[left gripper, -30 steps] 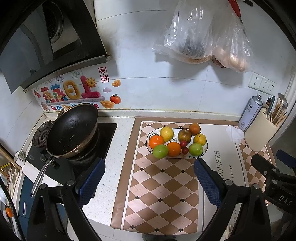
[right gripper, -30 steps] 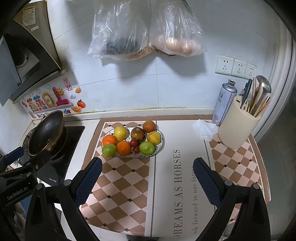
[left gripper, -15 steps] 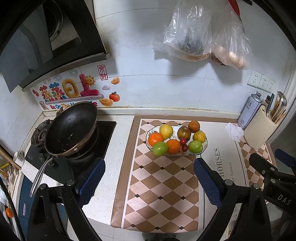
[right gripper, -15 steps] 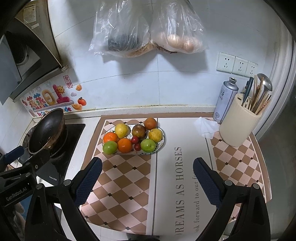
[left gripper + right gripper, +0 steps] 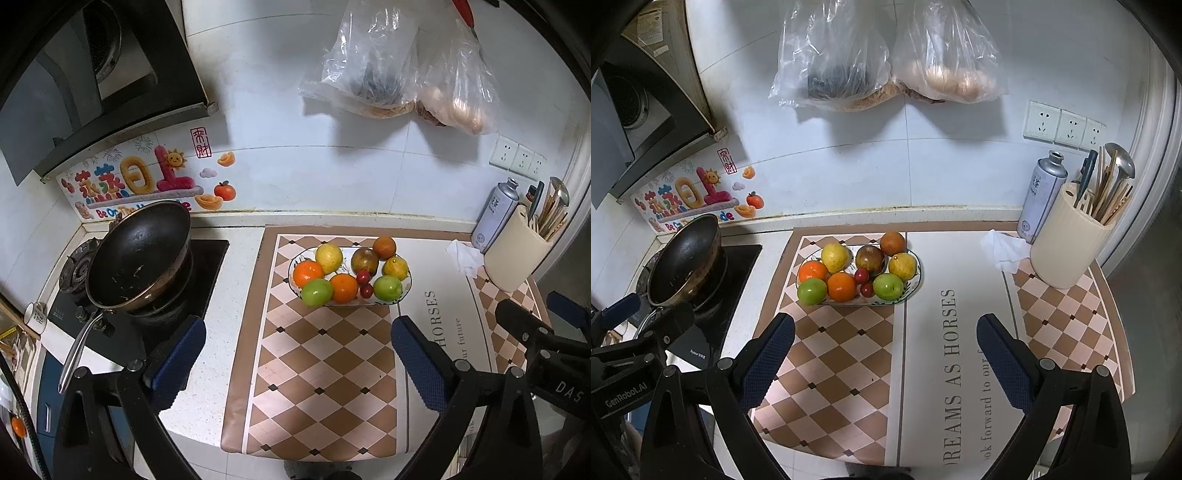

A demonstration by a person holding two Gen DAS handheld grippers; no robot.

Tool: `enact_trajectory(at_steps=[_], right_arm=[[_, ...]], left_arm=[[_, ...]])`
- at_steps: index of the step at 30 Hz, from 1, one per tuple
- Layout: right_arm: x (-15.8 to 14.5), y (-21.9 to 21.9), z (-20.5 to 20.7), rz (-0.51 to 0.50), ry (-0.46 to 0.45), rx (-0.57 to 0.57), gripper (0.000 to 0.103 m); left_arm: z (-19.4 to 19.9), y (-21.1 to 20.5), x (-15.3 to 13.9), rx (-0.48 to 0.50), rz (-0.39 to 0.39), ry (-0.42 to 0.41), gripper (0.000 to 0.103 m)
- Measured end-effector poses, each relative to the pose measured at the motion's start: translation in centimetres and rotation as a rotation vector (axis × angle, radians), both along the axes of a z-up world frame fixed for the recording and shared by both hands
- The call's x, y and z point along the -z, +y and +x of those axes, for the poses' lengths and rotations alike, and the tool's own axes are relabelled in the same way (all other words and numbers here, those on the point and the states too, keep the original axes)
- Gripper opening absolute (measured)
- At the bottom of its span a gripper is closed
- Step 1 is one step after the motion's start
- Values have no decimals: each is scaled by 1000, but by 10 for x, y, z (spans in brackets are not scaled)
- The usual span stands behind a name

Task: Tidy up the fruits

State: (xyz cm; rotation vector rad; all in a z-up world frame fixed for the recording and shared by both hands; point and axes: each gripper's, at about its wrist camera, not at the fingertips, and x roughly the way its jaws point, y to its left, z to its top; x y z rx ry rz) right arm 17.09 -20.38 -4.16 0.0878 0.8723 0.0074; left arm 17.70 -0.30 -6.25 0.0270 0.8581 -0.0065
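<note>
An oval ceramic fruit plate (image 5: 405, 291) with a patterned rim sits on the checkered mat (image 5: 325, 354) toward the counter's back edge, heaped with smooth round fruits (image 5: 846, 286): oranges, green ones, yellow lemons and two small glossy red ones. The left gripper (image 5: 297, 354) hangs tilted downward over the mat, its ribbed blue fingers (image 5: 177, 354) just widened, nothing between them (well short of the plate). The right gripper (image 5: 884, 354) points down likewise, fingers spread and empty.
</note>
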Motion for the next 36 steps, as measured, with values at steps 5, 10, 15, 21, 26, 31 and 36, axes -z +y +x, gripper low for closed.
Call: enact_trajectory(at_steps=[5,10,15,21,26,31,36], right_arm=[[1,1,-1,1,1,0,101],[2,2,-3,0,3,4,101],[3,3,-8,0,1,13,101],[2,3,-9,2,-1,18,101],[-1,3,-8,4,-1,18,101],[-1,3,-8,3,-1,19,101],[-2,3,-8,4,-1,18,101]], left_arm=[[0,1,1,2,1,4,103],[0,1,1,0,0,3,103],[-1,1,2,2,-3,1,103],[-2,1,3,4,-7,-2,103],[-1,2,2,6,-6,-3,103],[-2,2,2,6,-7,-2,103],[-1,3,-1,7,-6,-11,103]])
